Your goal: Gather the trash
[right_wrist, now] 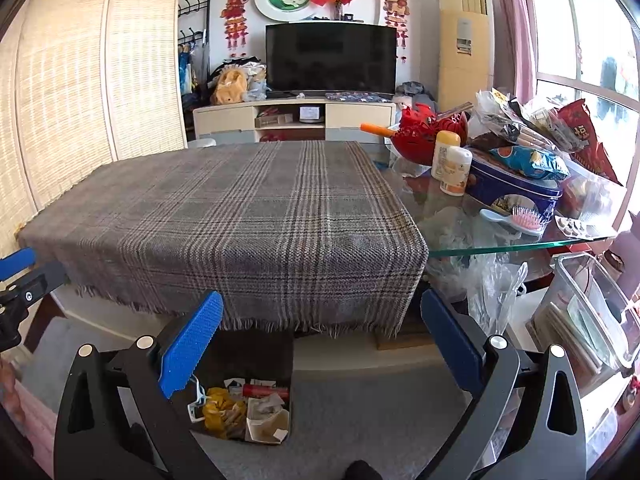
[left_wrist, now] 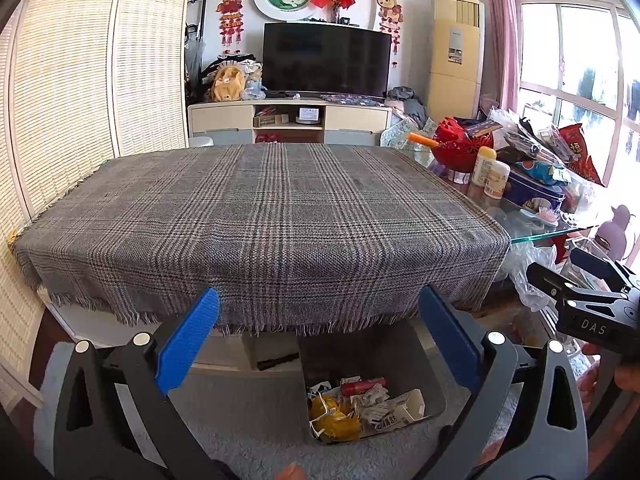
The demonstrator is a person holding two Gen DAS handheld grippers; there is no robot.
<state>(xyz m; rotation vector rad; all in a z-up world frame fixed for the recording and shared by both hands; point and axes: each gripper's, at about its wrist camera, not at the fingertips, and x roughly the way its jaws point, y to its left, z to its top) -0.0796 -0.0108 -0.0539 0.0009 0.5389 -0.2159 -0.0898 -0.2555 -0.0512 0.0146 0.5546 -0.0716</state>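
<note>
Both hand-held grippers hang in front of the near edge of the desk (left_wrist: pixel 536 236), each with its blue-padded jaws spread wide and nothing between them. The left hand-held gripper (left_wrist: pixel 320 344) sits released over the fringe of the grey plaid cloth (left_wrist: pixel 256 216) that covers most of the desk. The right hand-held gripper (right_wrist: pixel 320 344) is equally released, further toward the cloth's right corner, where the bare glass top begins.

The cloth itself carries nothing. The trash lies below — in a grey bin (left_wrist: pixel 434 404) on the carpet (right_wrist: pixel 360 408) under the desk's front edge. Inside it are a red tube-shaped item (left_wrist: pixel 362 386), crumpled yellow wrapping (left_wrist: pixel 334 416), torn white paper and a small printed carton (left_wrist: pixel 400 408). In the right wrist view the same bin (right_wrist: pixel 286 432) shows just beside the gripper's left finger, lower in the frame.

The uncovered glass part of the desk is crowded: a red basket (right_wrist: pixel 424 136), two pale bottles (right_wrist: pixel 450 164), a blue tin (right_wrist: pixel 516 192) with snack bags heaped on it, and a pink hairbrush (right_wrist: pixel 524 218) near the glass edge. Clear plastic bags (right_wrist: pixel 492 292) hang below the glass.

Beyond the desk stand a dark television (left_wrist: pixel 326 60) on a low cabinet, a woven folding screen (left_wrist: pixel 80 80) to the left and a tall cream air conditioner (left_wrist: pixel 456 56) by the window.
</note>
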